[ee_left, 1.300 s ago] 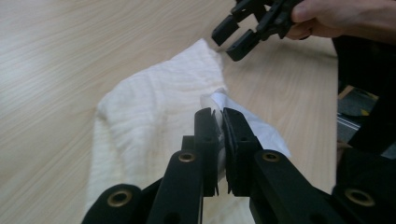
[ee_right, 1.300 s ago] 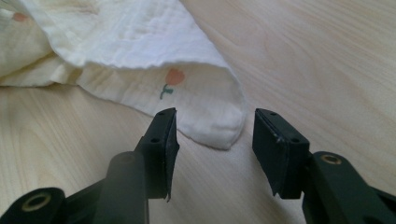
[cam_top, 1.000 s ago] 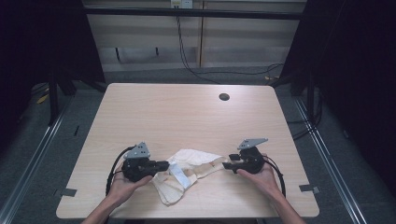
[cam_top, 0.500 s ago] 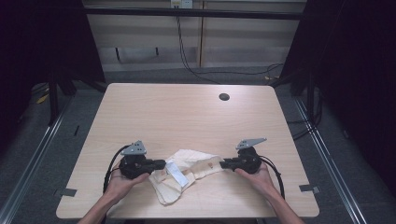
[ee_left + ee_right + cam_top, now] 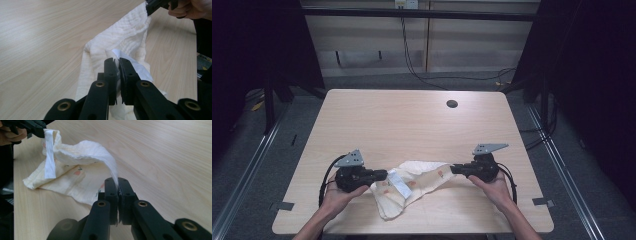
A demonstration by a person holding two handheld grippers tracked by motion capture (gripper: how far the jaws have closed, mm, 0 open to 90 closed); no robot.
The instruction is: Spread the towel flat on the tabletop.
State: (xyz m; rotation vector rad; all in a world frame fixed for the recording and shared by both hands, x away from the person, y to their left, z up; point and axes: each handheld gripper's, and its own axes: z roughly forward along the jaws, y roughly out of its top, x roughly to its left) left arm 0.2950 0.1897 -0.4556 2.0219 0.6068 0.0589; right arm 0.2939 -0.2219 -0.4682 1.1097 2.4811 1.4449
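The person's arms run off the bottom edge of the high view. The small pictures printed on the cloth [image 5: 412, 187] are too tiny to make out there (little orange dots). In the left gripper view, the left gripper [image 5: 117, 63] covers the cloth's near part. In the right gripper view, the left hand [image 5: 10, 133] is cut by the corner.

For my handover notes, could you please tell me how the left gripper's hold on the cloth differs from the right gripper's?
The left gripper pinches the cloth at the end with the white label; the right gripper pinches a plain edge at the opposite end. The right gripper's jaws have just been closing on the cloth between them. The left-hand end has more cloth bunched below it; the right-hand end tapers thin. Both are shut on the cloth, lifting it between them.
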